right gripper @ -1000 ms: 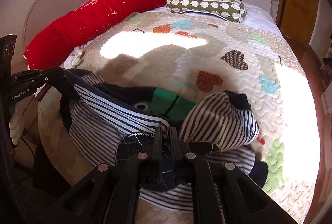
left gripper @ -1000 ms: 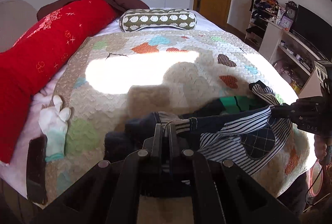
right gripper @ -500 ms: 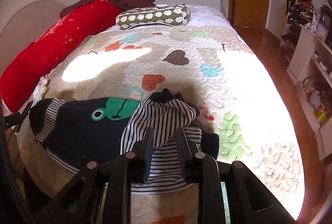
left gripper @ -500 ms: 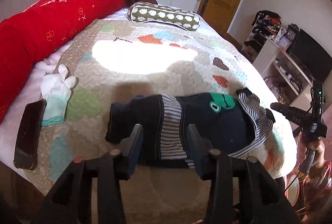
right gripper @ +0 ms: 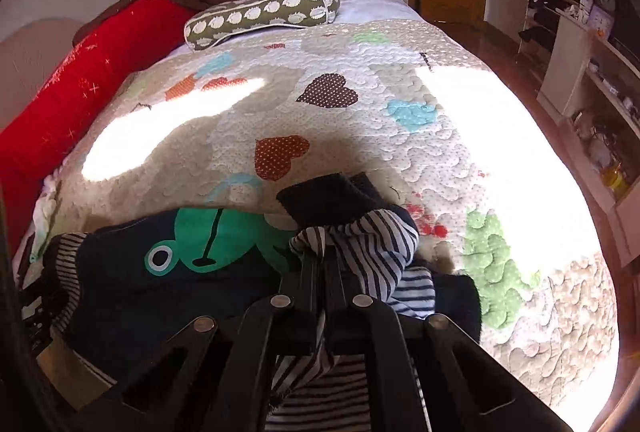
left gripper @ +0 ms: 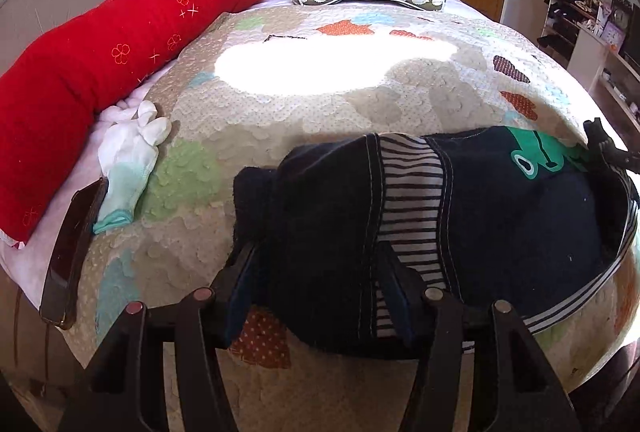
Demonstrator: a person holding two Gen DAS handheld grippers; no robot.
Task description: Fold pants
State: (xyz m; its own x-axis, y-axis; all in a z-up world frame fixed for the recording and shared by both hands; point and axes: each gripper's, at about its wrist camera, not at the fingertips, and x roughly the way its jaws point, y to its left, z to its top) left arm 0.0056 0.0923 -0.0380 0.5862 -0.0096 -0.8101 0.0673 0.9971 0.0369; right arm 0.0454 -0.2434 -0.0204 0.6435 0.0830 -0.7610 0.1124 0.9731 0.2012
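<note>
Between our left gripper's [left gripper: 316, 272] spread jaws lies the cuffed end of the pants [left gripper: 460, 216], dark denim with a striped band, resting flat on the quilt [left gripper: 280, 136] at the near edge of the bed. A second ago these jaws were pinched on that end and holding it up in the air; they have just been opening, and the cloth now sits between them with the pads standing clear of it, so we have let go here. Off to the left of the jaws lie a white glove [left gripper: 132, 160] and a dark phone [left gripper: 74, 248], well apart from the garment.

Our right gripper [right gripper: 325, 264] opened briefly and has just closed again; its jaws are now nipped tight on the striped lining [right gripper: 372, 252] that bunches up just ahead of them, beside the green frog patch [right gripper: 212, 236].

We judge that the first fold has been laid down: the pants lie doubled across the quilt. The loose striped bunch at the right jaws still looks untidy, so smoothing or folding that end over seems to be the next call.
</note>
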